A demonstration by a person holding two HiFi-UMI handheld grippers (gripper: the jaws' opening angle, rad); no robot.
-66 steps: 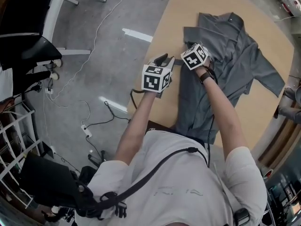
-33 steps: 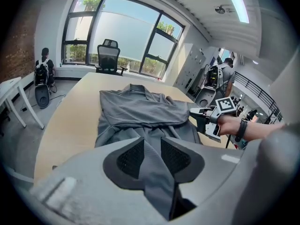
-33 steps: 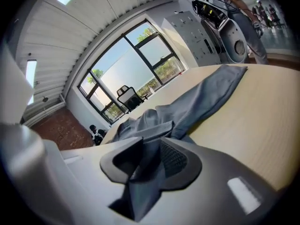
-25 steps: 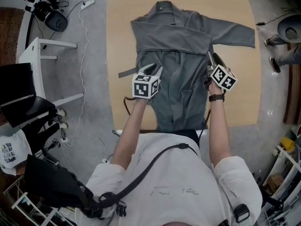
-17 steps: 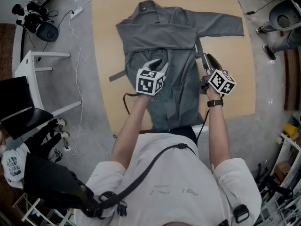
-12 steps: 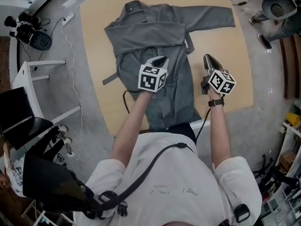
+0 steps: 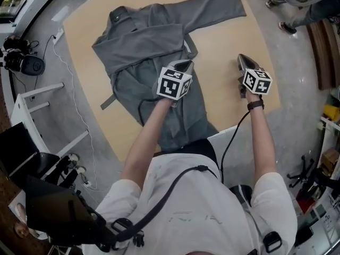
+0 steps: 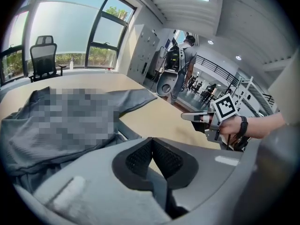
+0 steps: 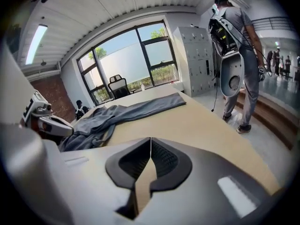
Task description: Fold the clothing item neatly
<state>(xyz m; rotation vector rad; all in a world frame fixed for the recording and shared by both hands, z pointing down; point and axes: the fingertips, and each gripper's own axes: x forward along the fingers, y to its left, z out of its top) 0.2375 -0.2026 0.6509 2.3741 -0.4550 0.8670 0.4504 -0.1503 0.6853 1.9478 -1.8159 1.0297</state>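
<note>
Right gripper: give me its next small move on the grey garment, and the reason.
Probably open the right gripper and carry it toward the spread sleeve. Its jaws have just closed with nothing between them, over bare table. That sleeve lies flat, stretched away from the rest of the grey garment, and is not yet folded in.

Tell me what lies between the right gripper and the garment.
Only bare table lies between the right gripper and the garment; the head view shows it.
</note>
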